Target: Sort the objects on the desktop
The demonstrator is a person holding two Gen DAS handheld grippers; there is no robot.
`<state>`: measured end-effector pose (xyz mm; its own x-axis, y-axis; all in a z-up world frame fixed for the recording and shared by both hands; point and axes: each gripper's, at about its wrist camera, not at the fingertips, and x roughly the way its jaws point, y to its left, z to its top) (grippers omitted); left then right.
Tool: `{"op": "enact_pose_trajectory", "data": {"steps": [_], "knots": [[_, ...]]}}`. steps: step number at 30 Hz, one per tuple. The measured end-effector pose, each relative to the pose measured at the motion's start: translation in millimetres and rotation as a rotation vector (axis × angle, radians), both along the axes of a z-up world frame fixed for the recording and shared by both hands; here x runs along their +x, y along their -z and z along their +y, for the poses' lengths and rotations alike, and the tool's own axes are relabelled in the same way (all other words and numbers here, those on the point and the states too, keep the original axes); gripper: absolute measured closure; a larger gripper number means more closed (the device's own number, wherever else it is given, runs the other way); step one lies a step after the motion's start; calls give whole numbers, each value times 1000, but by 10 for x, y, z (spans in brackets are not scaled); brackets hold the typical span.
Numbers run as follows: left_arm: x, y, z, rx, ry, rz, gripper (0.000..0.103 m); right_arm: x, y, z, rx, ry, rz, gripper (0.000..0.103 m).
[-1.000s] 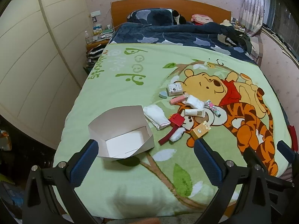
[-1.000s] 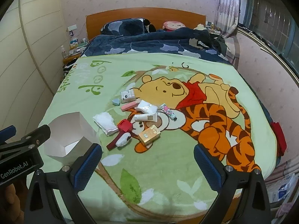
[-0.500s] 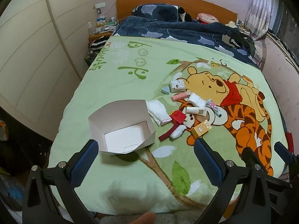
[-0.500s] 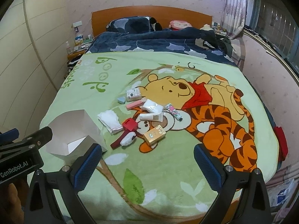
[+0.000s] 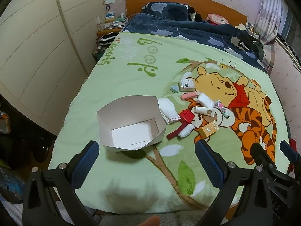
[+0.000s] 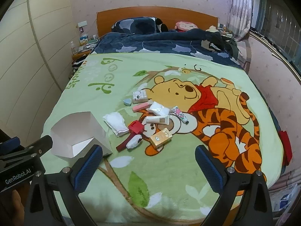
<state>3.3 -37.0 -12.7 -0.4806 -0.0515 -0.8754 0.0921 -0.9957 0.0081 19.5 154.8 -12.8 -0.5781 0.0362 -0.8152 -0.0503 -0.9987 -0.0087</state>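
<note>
An open, empty white paper box (image 5: 129,126) sits on the green cartoon blanket (image 5: 131,71); it also shows in the right wrist view (image 6: 79,131). To its right lies a cluster of small items: a white folded cloth (image 6: 115,121), a red box (image 6: 137,127), an orange box (image 6: 160,137), a white tube (image 6: 157,119), a pink bar (image 6: 140,107), a floral tube (image 6: 180,114), a white carton (image 6: 138,97). My left gripper (image 5: 146,156) is open and empty just in front of the paper box. My right gripper (image 6: 148,160) is open and empty in front of the cluster.
A dark blue duvet (image 6: 160,45) and pillows cover the bed's far half under an orange headboard (image 6: 156,17). A cluttered nightstand (image 5: 109,28) and white wardrobe (image 5: 37,47) stand at the left. A window wall (image 6: 272,60) runs along the right.
Both grippers have moved forward over the bed, so the paper box and the cluster sit closer and higher in view. Both stay open and empty.
</note>
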Motion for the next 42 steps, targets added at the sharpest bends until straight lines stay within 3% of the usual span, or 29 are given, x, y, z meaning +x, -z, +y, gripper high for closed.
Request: {"op": "enact_pose_trajectory", "data": {"steps": [42], "knots": [[36, 89, -58, 0, -24, -28, 0, 8, 35, -76, 5, -24, -18, 2]]}}
